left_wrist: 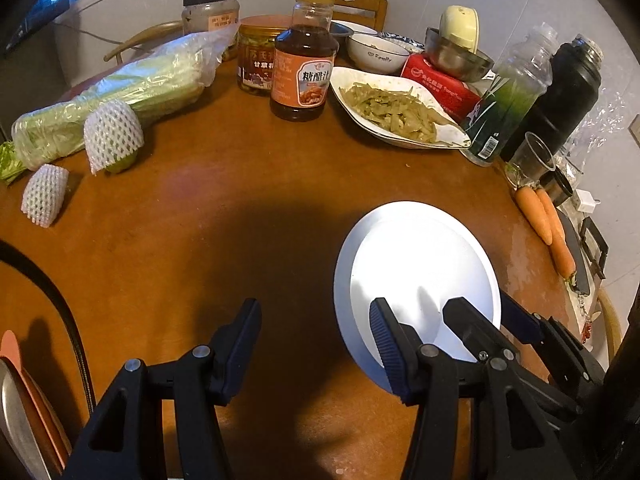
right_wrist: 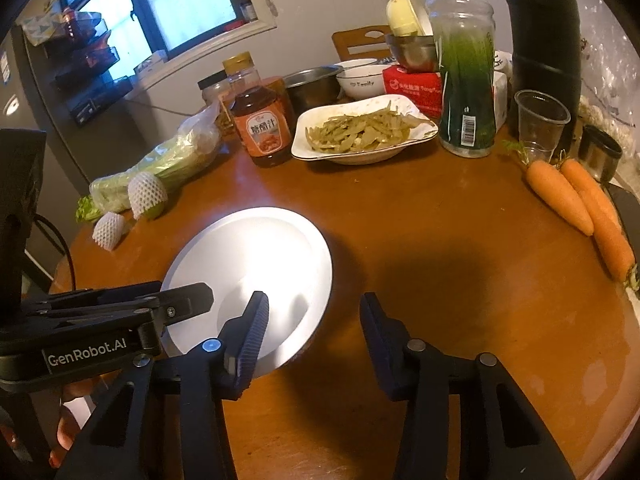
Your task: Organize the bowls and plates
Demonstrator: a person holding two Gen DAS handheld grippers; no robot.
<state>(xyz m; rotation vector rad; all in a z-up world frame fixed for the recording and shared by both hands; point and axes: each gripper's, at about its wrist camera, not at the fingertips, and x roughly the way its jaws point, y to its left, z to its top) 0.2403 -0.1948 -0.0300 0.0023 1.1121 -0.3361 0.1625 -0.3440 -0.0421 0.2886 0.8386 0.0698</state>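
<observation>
Round brown worktop (left_wrist: 240, 208), cluttered at the far side. White plate (left_wrist: 416, 264) lies flat on the near part, glare on it.

Left hand-held gripper (left_wrist: 316, 344): jaws apart, nothing between them, bare worktop under the gap. Its right-side finger overlaps the plate's near-left rim in the left wrist view; whether it touches, cannot tell. Released.

Right hand-held gripper (right_wrist: 314, 328): jaws part-way apart, nothing gripped. Its left finger is over the plate's near-right rim in the right wrist view, the other finger over bare worktop, so the rim lies about between them; pads not pressing on it. Released. Each gripper shows in the other's view, close together over the plate's near edge.

Far side: dish of green beans (left_wrist: 396, 108), sauce bottle (left_wrist: 302, 56), jar (left_wrist: 256, 60), white bowl (left_wrist: 376, 54), steel bowl (left_wrist: 456, 56) with yellow bowl (left_wrist: 460, 26) tilted in it, red box (left_wrist: 444, 84), green bottle (left_wrist: 508, 96), black flask (left_wrist: 564, 92), clear cup (left_wrist: 530, 160). Two carrots (right_wrist: 580, 208) at the right edge. Bagged cabbage (left_wrist: 116, 100) and two foam-netted fruits (left_wrist: 112, 136) on the left, well apart from the plate.
</observation>
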